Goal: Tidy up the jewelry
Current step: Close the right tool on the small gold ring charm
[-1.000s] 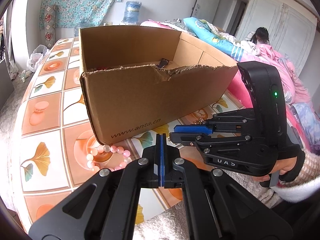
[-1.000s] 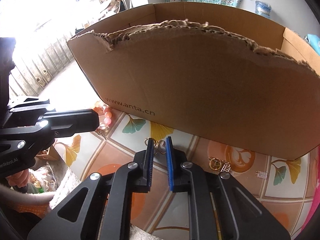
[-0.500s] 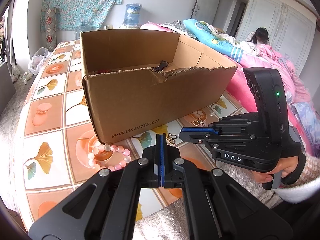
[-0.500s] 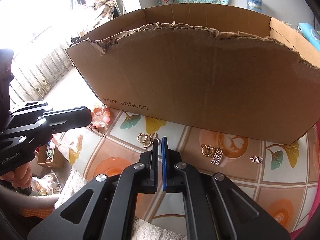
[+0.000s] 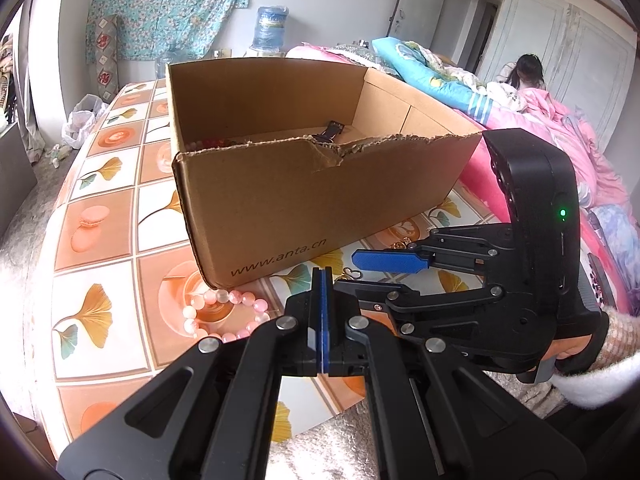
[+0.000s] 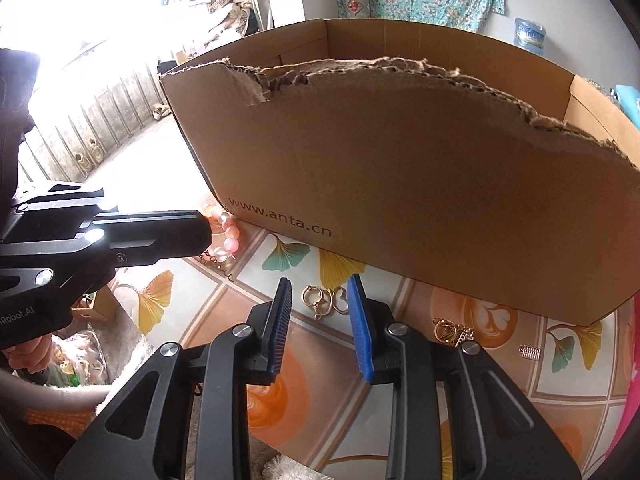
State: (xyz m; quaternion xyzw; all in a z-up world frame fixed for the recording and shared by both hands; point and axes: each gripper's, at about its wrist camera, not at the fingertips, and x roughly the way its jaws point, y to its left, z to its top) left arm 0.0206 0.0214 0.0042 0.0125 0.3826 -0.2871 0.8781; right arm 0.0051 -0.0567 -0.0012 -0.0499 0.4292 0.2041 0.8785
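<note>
A torn-rimmed cardboard box (image 5: 300, 200) (image 6: 420, 200) stands on the tiled tabletop, with a black strap (image 5: 332, 130) and red beads (image 5: 208, 144) inside. In front of it lie a pink bead bracelet (image 5: 224, 312) (image 6: 230, 238), a cluster of gold rings (image 6: 324, 298) (image 5: 352, 272), a gold pendant (image 6: 452, 330) and a small charm (image 6: 530, 350). My left gripper (image 5: 322, 320) (image 6: 204, 232) is shut and empty, hovering by the bracelet. My right gripper (image 6: 320, 320) (image 5: 348, 272) has its jaws opening; the gold rings lie just past the tips, untouched by either pad.
The tablecloth (image 5: 96, 312) has orange and ginkgo-leaf squares, and its near edge is close below the grippers. A bed with pink bedding (image 5: 560, 128) runs along the right, with a person (image 5: 528, 72) sitting on it. A water bottle (image 5: 272, 28) and a white bag (image 5: 80, 120) are beyond the table.
The right gripper's jaws closed with nothing in them, then opened wide, and it moved in toward the gold rings. The left gripper stays shut in the same spot.
</note>
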